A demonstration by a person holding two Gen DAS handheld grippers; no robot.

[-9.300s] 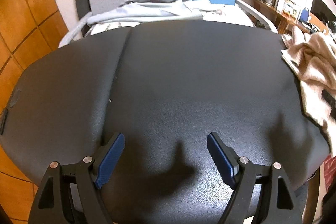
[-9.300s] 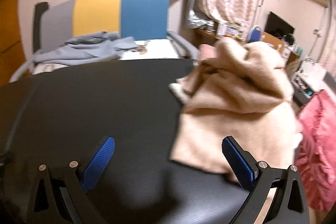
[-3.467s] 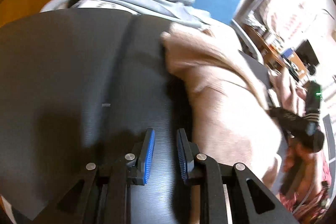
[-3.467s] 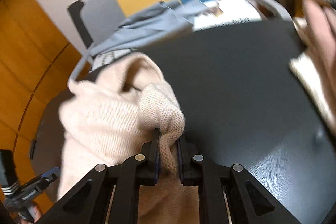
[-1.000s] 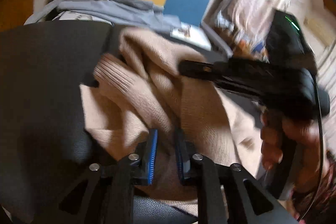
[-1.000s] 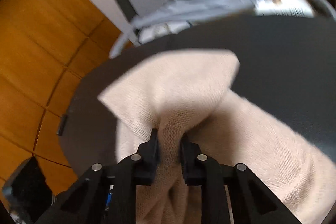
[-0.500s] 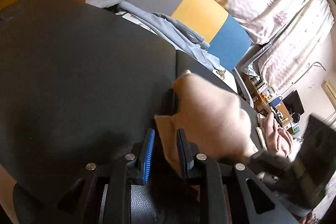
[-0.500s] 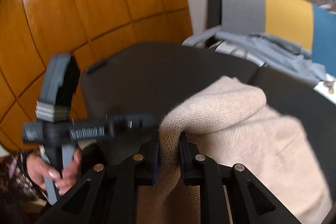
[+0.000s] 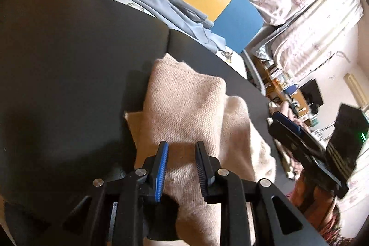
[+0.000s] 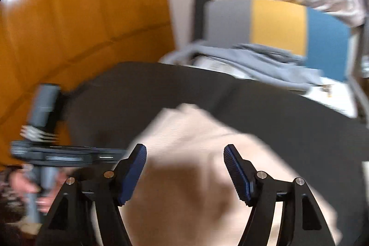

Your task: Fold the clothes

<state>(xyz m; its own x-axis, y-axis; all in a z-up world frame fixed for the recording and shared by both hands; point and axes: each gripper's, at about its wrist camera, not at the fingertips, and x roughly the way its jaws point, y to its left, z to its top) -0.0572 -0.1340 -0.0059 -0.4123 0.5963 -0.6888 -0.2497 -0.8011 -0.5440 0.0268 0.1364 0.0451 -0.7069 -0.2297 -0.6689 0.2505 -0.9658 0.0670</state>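
The right gripper has released the beige sweater and stands agape; the left gripper, narrowly parted, still straddles it. The sweater lies doubled mid-surface, toward the right edge of the black table, one fold laid.

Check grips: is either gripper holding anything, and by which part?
Right gripper is open above the beige sweater, holding nothing. Left gripper has its jaws slightly apart over the sweater's near end; whether it pinches the knit cannot be told.

both wrist views look closely down on the beige sweater.
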